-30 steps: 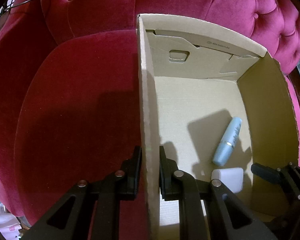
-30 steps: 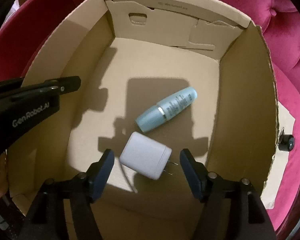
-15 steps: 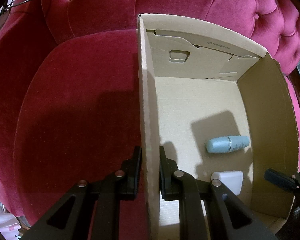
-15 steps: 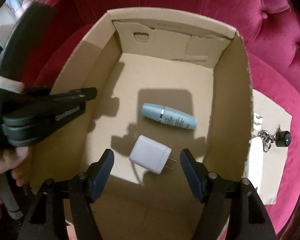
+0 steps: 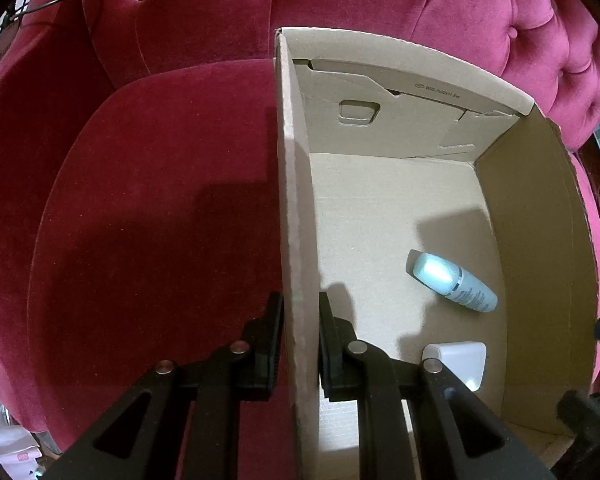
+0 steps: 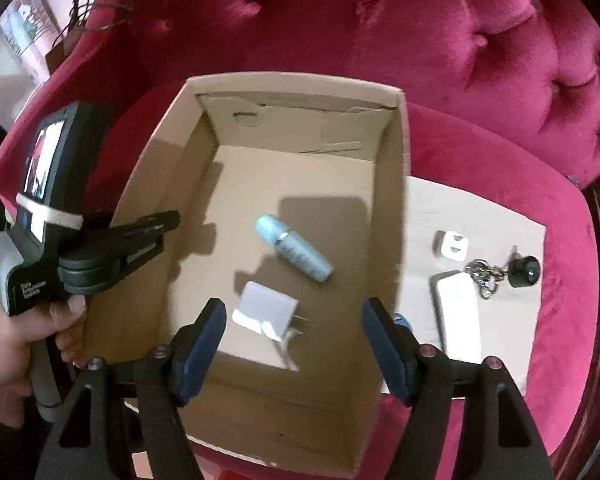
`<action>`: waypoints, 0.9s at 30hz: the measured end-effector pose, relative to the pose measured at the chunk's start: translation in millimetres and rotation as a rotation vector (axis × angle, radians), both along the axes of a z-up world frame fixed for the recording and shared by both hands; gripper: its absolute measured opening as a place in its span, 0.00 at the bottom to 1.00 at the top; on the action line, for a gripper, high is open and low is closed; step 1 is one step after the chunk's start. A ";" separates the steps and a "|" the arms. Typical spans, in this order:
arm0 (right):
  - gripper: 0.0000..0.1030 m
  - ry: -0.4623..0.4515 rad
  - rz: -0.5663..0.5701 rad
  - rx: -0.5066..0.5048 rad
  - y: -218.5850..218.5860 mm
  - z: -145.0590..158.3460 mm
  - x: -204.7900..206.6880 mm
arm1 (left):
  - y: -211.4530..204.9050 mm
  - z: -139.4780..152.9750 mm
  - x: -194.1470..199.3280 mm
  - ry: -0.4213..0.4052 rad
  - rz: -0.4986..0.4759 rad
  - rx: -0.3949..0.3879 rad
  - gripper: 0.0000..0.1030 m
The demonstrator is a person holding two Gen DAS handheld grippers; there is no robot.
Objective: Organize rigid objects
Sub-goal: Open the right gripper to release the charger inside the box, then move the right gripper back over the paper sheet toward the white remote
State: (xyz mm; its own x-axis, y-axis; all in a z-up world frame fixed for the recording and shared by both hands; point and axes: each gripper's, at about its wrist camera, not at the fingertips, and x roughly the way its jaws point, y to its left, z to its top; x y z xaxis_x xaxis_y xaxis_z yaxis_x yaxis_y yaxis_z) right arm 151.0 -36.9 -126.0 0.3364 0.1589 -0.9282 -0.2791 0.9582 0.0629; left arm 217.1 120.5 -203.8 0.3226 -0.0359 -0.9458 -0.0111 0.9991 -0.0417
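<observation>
The left gripper (image 5: 298, 344) is clamped on the left wall of the box (image 5: 296, 208), one finger outside against the red chair (image 5: 140, 220), the other inside. In the right wrist view it (image 6: 168, 220) shows side-on, a hand (image 6: 16, 344) round its handle, pinching that same wall.

The right gripper (image 6: 294, 344) hangs above the near end of the box (image 6: 392, 208), jaws wide apart and holding nothing. Its left finger lines up over the box floor; its right finger sits over the right wall.

On the box floor, the white charger (image 6: 266, 312) lies between and just beyond the right gripper's fingertips, prongs pointing right. The blue bottle (image 6: 294, 254) lies a little farther in, slanted, its cap end toward the far left, apart from the charger. From the left wrist, the bottle (image 5: 452, 282) and charger (image 5: 458, 362) lie well right of the clamped wall.

Outside the box, to the right, a cardboard sheet (image 6: 512, 320) carries a small plug (image 6: 450, 248), keys (image 6: 482, 274), a black knob (image 6: 524, 272) and a long white item (image 6: 458, 316).
</observation>
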 end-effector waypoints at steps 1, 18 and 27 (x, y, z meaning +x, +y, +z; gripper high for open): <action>0.74 -0.004 -0.010 0.000 -5.0 2.2 0.9 | -0.2 0.0 0.0 0.000 0.000 0.000 0.16; 1.00 -0.077 -0.120 -0.041 -81.7 16.7 8.6 | -0.4 0.1 0.3 0.000 -0.001 0.001 0.16; 1.00 -0.104 -0.174 -0.105 -120.6 4.7 15.3 | -0.3 0.0 0.4 0.000 -0.003 0.003 0.16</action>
